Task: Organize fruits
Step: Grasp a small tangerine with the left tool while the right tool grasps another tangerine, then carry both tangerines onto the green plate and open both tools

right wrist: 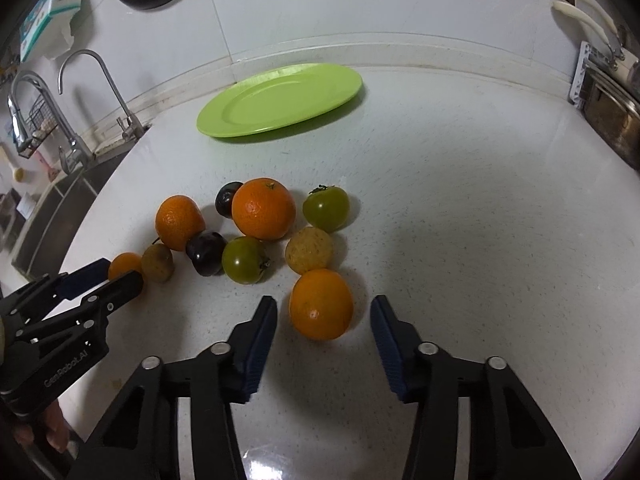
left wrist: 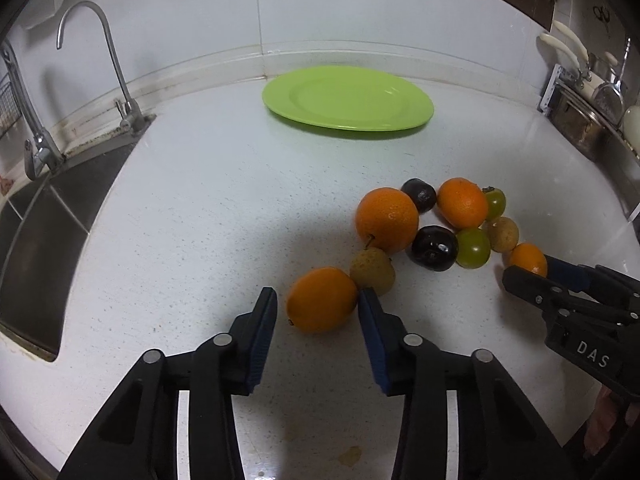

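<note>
Both sets of fingers (left wrist: 316, 312) (right wrist: 323, 314) straddled small oranges (left wrist: 321, 299) (right wrist: 321, 304), unclenched; grasping was underway. Next: clench, lift to green plate (left wrist: 348, 100).

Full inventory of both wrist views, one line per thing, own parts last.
oranges: 4, orange, in the cluster on the counter; one sits between each claw's jaws
dark fruits: 2, near black, mid cluster
green fruits: 2, green with stalk caps, mid cluster
yellow-brown fruits: 2, dull yellow-brown, in the cluster
plate: 1, lime green, empty, back of the counter near the wall
counter: 1, speckled white
taps: 2, chrome, at the sink
sink: 1, steel, left of the counter
pot: 1, steel, far right
left claw: 1, black with blue pads, open around the nearest orange
right claw: 1, same build, open around another orange
</note>
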### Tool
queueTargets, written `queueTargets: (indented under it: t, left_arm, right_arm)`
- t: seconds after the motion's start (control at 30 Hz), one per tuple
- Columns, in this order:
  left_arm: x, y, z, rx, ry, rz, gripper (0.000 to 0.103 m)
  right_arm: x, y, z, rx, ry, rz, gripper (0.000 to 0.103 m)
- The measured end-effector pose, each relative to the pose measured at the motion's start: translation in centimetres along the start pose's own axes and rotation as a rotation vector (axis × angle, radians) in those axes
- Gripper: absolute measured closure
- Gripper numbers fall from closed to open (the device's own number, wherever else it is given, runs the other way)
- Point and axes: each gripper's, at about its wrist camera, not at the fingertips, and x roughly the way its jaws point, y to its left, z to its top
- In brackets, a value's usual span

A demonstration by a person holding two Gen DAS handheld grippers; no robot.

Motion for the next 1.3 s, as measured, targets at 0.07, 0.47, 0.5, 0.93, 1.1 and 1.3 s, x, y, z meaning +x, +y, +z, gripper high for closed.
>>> queueTargets:
  t: [0.07,0.47,0.5,0.93,1.1,1.3]
  left_arm:
    - [0.0,0.0,0.1,0.002,-0.002,-0.003,0.066]
    - [-2.7,-0.3,-0.2,0.007,-0.056,-0.016,0.067]
    - [-3.0,-0.3,-0.1,0.008,-0.063,-0.02,0.067]
    - [-6.4,-0.8,3.7,0.07,-0.179,-0.038,0.067]
    - [-6.1,-0.9,6.1,0.094,-0.2,-0.046,0.067]
    - [-4.6,-0.6,9.3,0.108,-0.208,-0.067,0.067]
  right_arm:
    - [0.0,0.1,0.1,-0.007,0.003,0.006,0.062]
    - [-2.2,1.2,0.3,-0.045,-0.045,0.042,0.071]
    - [-2.5,1.4,0.3,-0.051,-0.051,0.051,0.071]
    - [-5.7,3.1,3.0,-0.118,-0.141,0.146,0.071]
    - [-5.9,3.4,5.2,-0.138,-0.171,0.162,0.071]
    - [-5.0,3.7,8.2,-0.16,-0.187,0.158,0.071]
